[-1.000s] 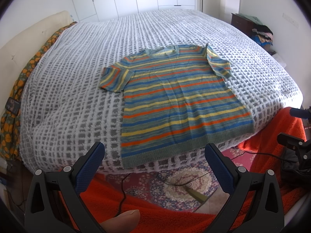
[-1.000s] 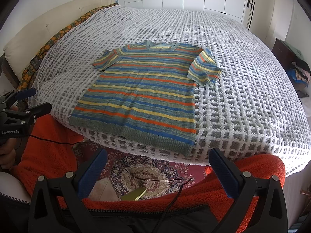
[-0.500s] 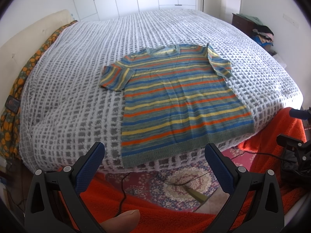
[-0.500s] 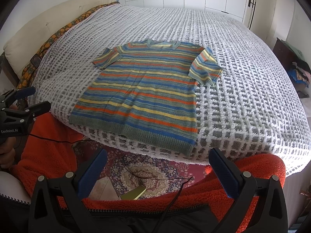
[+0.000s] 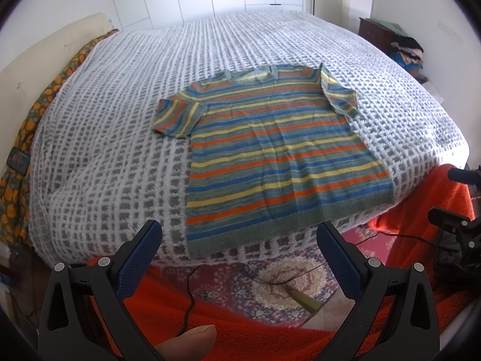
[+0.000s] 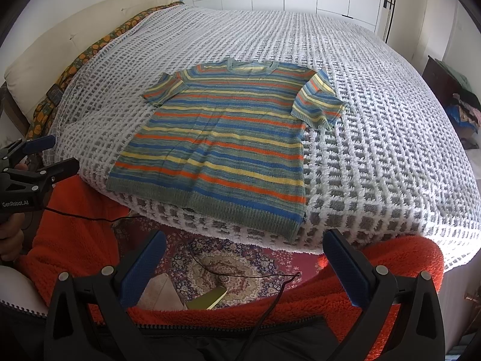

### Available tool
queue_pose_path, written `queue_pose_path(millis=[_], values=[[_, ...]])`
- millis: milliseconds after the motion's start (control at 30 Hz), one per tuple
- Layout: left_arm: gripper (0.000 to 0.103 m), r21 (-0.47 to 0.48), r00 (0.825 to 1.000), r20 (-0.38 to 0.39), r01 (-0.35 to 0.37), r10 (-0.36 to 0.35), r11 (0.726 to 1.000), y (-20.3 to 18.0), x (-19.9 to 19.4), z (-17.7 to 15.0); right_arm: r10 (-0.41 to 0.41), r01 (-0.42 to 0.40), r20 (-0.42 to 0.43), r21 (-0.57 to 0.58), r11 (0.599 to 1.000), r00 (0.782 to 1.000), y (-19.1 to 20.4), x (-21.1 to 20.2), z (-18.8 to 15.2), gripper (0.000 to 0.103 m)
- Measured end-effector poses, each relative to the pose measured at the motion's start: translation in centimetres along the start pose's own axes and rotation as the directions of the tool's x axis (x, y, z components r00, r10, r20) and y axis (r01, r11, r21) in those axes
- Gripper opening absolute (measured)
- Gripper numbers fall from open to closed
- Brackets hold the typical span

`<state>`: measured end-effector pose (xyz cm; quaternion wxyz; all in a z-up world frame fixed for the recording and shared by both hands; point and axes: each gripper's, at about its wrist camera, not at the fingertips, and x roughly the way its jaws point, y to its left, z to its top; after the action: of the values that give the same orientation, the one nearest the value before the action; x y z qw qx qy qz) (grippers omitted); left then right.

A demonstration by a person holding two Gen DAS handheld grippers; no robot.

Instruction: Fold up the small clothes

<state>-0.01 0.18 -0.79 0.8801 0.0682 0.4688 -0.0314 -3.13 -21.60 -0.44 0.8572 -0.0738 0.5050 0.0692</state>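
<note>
Little is shifting since a second ago; both views are creeping slightly toward the bed [image 5: 120, 138]. Left gripper [image 5: 239, 236] and right gripper [image 6: 245, 245] are hanging wide, empty. Striped shirt [image 6: 222, 144] is lying flat mid-frame, hem overhanging the bed's near edge.

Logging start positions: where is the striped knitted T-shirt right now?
The striped knitted T-shirt lies flat on the white-and-grey waffle bedspread, hem at the bed's near edge, centred in both wrist views.

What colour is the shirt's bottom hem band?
Plain grey-green ribbing on the hem band, clearest in the right wrist view.
</note>
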Motion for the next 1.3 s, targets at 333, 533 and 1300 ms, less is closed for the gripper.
queue_pose_path(millis=[333,533,1300], values=[[0.103,-0.015,1.000,0.005,-0.007,0.007,1.000,0.6,-0.1,-0.4,0.012,-0.012,-0.006,-0.013,1.000,1.000,0.2,0.1,0.1,0.103],[0.102,-0.060,1.000,-0.011,0.010,-0.011,0.998,1.5,0.3,-0.4,0.040,-0.032,0.093,-0.079,0.996,0.995,-3.2,-0.3,4.1,0.103],[0.102,-0.078,0.991,-0.110,-0.080,0.071,0.994,1.2,2.4,1.2,-0.230,0.231,0.034,-0.057,0.971,0.973,-22.2,20.6,22.9,0.006]])
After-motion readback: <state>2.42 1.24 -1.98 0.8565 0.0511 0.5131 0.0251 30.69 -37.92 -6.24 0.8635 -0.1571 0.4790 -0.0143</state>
